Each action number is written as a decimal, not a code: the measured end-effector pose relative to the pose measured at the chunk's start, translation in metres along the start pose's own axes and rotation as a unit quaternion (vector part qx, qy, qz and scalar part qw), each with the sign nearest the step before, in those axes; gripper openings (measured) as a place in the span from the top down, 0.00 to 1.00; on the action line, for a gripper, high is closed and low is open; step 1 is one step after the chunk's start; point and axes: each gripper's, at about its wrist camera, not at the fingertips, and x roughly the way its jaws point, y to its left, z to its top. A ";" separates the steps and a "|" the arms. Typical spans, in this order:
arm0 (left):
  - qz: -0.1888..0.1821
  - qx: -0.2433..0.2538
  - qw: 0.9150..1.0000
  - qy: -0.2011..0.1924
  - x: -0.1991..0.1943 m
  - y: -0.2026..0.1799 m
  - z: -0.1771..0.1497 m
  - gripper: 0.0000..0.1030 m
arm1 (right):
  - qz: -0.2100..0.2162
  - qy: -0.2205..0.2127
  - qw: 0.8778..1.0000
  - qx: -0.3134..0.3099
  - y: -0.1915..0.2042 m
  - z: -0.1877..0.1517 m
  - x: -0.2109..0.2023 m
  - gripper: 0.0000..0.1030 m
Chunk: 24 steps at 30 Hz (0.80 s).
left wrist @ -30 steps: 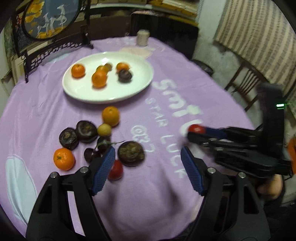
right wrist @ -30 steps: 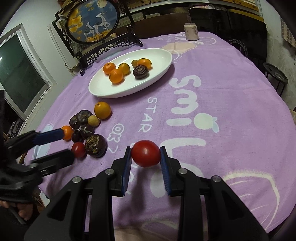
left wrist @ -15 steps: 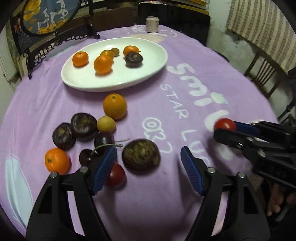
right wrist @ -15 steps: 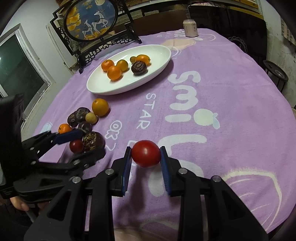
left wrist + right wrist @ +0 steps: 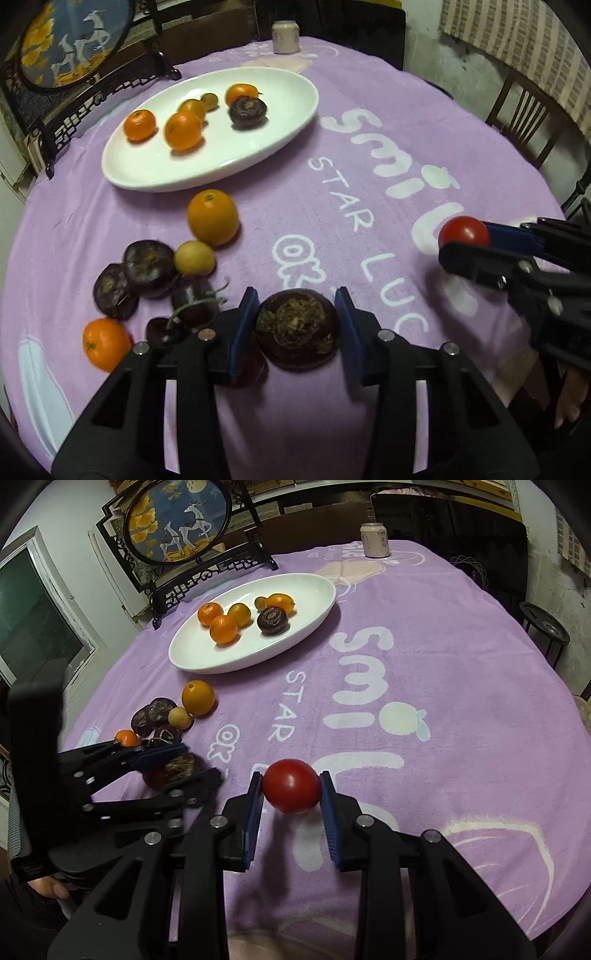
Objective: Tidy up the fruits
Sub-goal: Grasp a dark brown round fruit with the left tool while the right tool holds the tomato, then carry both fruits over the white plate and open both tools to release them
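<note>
From my seat the worktop (image 5: pixel 461 664) shows as a round top under a purple cloth, with its widest bare stretch on the right, from the printed lettering out to the curved edge. A white plate (image 5: pixel 258 147) lies far left, carrying small oranges and one dark fruit; behind it a framed deer screen (image 5: pixel 177 520) stands at the far-left edge and a can (image 5: pixel 373 541) sits at the far edge. Loose fruit crowds the near-left: an orange (image 5: pixel 212 217), a small yellow fruit (image 5: pixel 194 257), several dark ones and a small mandarin (image 5: pixel 104 343), leaving little room there.

My left tool (image 5: pixel 297 325) is pitched steeply down over that cluster. Its jaws have just been closing around a dark round fruit (image 5: pixel 297 332), and the blue pads look to be touching its sides; the fruit rests on the cloth. A dark red fruit (image 5: pixel 251 369) lies just beside the left pad.

My right tool (image 5: pixel 291 792) points down over the open near-centre, clamped on a red tomato (image 5: pixel 291 791), which hangs clear above the cloth.
</note>
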 end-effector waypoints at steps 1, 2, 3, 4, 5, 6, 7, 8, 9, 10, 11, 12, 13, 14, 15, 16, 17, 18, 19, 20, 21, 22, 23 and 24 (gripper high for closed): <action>-0.004 -0.006 1.000 -0.004 -0.004 0.003 -0.001 0.57 | -0.001 -0.001 1.000 0.000 0.000 0.001 0.000 0.70; -0.004 -0.014 1.000 -0.015 -0.013 0.009 -0.002 0.57 | -0.001 -0.001 1.000 0.000 0.001 0.002 0.001 0.70; -0.002 -0.019 1.000 -0.024 -0.019 0.013 -0.003 0.57 | 0.000 0.000 1.000 -0.001 0.002 0.002 0.001 0.70; -0.001 -0.026 0.999 -0.031 -0.025 0.017 -0.002 0.57 | 0.001 0.001 1.000 -0.003 0.004 0.003 0.002 0.70; -0.005 -0.035 0.999 -0.039 -0.033 0.024 -0.001 0.57 | 0.003 0.002 1.000 -0.004 0.006 0.004 0.003 0.70; -0.006 -0.041 0.998 -0.045 -0.038 0.028 0.000 0.57 | 0.005 0.003 1.000 -0.007 0.008 0.006 0.005 0.70; -0.005 -0.046 0.998 -0.051 -0.042 0.032 0.001 0.57 | 0.007 0.004 1.000 -0.010 0.011 0.008 0.007 0.70; -0.004 -0.051 0.997 -0.057 -0.046 0.037 0.003 0.57 | 0.009 0.004 1.000 -0.012 0.014 0.011 0.008 0.70; -0.005 -0.056 0.997 -0.060 -0.048 0.042 0.004 0.57 | 0.011 0.004 1.000 -0.016 0.018 0.015 0.010 0.70; -0.006 -0.060 0.996 -0.061 -0.049 0.046 0.005 0.57 | 0.012 0.004 1.000 -0.019 0.020 0.018 0.011 0.70; -0.007 -0.066 0.996 -0.061 -0.049 0.051 0.007 0.57 | 0.013 0.003 1.000 -0.023 0.023 0.022 0.013 0.70; -0.006 -0.070 0.996 -0.061 -0.049 0.055 0.007 0.57 | 0.013 0.003 0.999 -0.029 0.028 0.027 0.015 0.70; -0.007 -0.074 0.995 -0.060 -0.048 0.058 0.008 0.57 | 0.014 0.003 0.999 -0.032 0.030 0.030 0.017 0.70; -0.009 -0.079 0.995 -0.058 -0.046 0.063 0.009 0.57 | 0.014 0.003 0.999 -0.036 0.033 0.034 0.019 0.70; -0.012 -0.083 0.995 -0.057 -0.045 0.067 0.010 0.57 | 0.014 0.004 0.999 -0.038 0.035 0.037 0.021 0.70; -0.015 -0.086 0.995 -0.056 -0.045 0.071 0.012 0.57 | 0.014 0.005 0.999 -0.041 0.038 0.043 0.024 0.70; -0.016 -0.088 0.994 -0.056 -0.044 0.076 0.016 0.57 | 0.013 0.005 0.999 -0.043 0.040 0.047 0.026 0.70; -0.015 -0.089 0.994 -0.058 -0.045 0.079 0.020 0.57 | 0.012 0.005 0.999 -0.046 0.041 0.053 0.028 0.70; -0.014 -0.089 0.994 -0.060 -0.045 0.084 0.025 0.57 | 0.010 0.005 0.999 -0.052 0.043 0.061 0.031 0.70; -0.012 -0.088 0.994 -0.064 -0.046 0.091 0.037 0.57 | 0.008 0.003 0.998 -0.055 0.045 0.068 0.032 0.70; -0.010 -0.088 0.994 -0.066 -0.045 0.096 0.045 0.57 | 0.005 0.000 0.998 -0.060 0.046 0.076 0.033 0.70; -0.005 -0.088 0.994 -0.069 -0.044 0.101 0.055 0.57 | 0.001 -0.004 0.998 -0.065 0.048 0.091 0.036 0.70; 0.003 -0.088 0.994 -0.072 -0.041 0.110 0.070 0.57 | -0.001 -0.007 0.998 -0.068 0.049 0.099 0.038 0.70; 0.010 -0.092 0.993 -0.073 -0.036 0.117 0.084 0.57 | -0.005 -0.010 0.997 -0.071 0.049 0.110 0.041 0.70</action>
